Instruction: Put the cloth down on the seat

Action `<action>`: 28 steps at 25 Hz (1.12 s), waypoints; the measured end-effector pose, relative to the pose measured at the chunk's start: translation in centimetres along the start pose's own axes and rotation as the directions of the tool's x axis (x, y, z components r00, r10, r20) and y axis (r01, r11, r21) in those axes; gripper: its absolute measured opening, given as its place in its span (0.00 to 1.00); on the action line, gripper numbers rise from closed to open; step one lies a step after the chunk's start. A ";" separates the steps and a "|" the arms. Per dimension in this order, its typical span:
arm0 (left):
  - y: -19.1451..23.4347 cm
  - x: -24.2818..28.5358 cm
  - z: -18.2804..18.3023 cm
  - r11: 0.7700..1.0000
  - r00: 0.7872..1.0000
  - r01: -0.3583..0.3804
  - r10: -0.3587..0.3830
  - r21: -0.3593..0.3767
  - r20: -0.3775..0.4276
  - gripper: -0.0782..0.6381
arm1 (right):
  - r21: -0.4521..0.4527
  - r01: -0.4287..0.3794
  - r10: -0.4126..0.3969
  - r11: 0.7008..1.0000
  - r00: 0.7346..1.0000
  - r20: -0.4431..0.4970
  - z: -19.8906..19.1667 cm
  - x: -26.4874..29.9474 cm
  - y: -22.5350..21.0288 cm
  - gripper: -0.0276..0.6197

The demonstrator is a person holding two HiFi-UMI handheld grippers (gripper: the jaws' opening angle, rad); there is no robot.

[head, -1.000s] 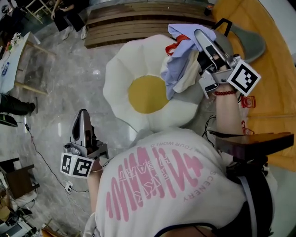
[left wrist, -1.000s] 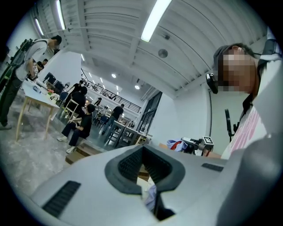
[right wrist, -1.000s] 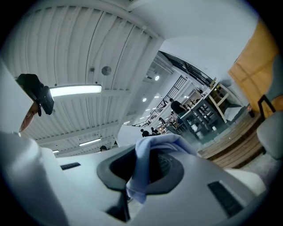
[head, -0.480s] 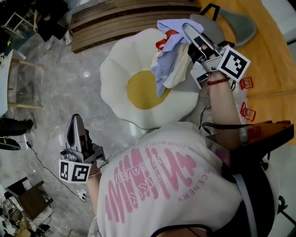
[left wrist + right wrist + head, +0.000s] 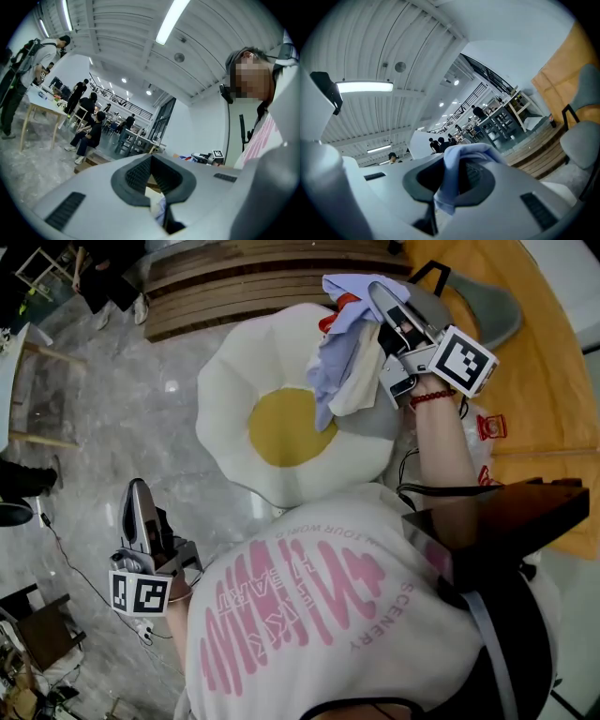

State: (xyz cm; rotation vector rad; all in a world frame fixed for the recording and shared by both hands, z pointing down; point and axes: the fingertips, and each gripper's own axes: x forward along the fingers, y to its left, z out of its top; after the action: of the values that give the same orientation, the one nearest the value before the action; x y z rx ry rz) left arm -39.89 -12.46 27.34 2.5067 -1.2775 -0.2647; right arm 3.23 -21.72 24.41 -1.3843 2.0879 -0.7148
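The seat (image 5: 234, 399) is a white cushion shaped like a fried egg with a yellow middle, seen in the head view. My right gripper (image 5: 382, 304) is shut on a bunched cloth (image 5: 339, 357) of light blue, cream and red. The cloth hangs over the seat's far right edge and reaches toward the yellow middle. In the right gripper view a light blue fold of the cloth (image 5: 464, 157) is pinched between the jaws of the right gripper (image 5: 452, 176). My left gripper (image 5: 139, 507) is low at the left over the marble floor, shut and holding nothing; the left gripper (image 5: 152, 164) points at the room.
A slatted wooden platform (image 5: 262, 282) lies behind the seat. A grey chair (image 5: 492, 301) stands on an orange floor area (image 5: 553, 381) at the right, with red clips (image 5: 491, 426) nearby. A cable (image 5: 75, 563) runs over the floor at the left. People and tables are far off.
The right gripper with the cloth has shifted a little left, toward the seat's middle. The left gripper has sunk lower and further left in the view.
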 end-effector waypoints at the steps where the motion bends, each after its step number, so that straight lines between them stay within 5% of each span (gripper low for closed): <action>1: -0.4 0.2 0.1 1.000 1.000 -0.014 0.014 0.001 0.009 0.12 | -0.042 0.001 -0.002 0.999 1.000 -0.015 0.5 0.4 -0.9 0.12; 3: -1.6 1.6 -0.5 0.999 0.998 -0.053 0.053 0.008 0.024 0.12 | -0.076 -0.016 0.011 0.997 0.998 -0.057 1.4 1.5 -3.6 0.12; 8: -5.9 5.5 -3.2 0.984 0.980 -0.180 0.179 0.005 0.084 0.12 | -0.001 -0.097 0.095 0.995 0.977 -0.190 1.5 3.4 -10.3 0.12; 18: -13.8 8.3 -6.3 0.933 0.927 -0.361 0.359 -0.007 0.104 0.12 | 0.079 -0.241 0.251 0.967 0.875 -0.415 0.5 6.6 -14.4 0.12; 24: -17.5 8.2 -6.8 0.889 0.890 -0.456 0.455 0.036 0.033 0.12 | 0.099 -0.228 0.247 0.969 0.839 -0.485 0.8 9.0 -18.6 0.12; 28: -17.3 7.3 -6.4 0.853 0.853 -0.522 0.520 0.029 0.047 0.12 | 0.080 -0.183 0.199 0.980 0.845 -0.497 0.1 10.4 -22.4 0.12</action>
State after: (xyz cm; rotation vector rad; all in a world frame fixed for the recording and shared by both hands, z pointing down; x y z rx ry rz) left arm -20.66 -7.65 26.96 2.0786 -1.9294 -0.1539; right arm 14.46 -38.92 38.14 -1.0197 2.5560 -1.1096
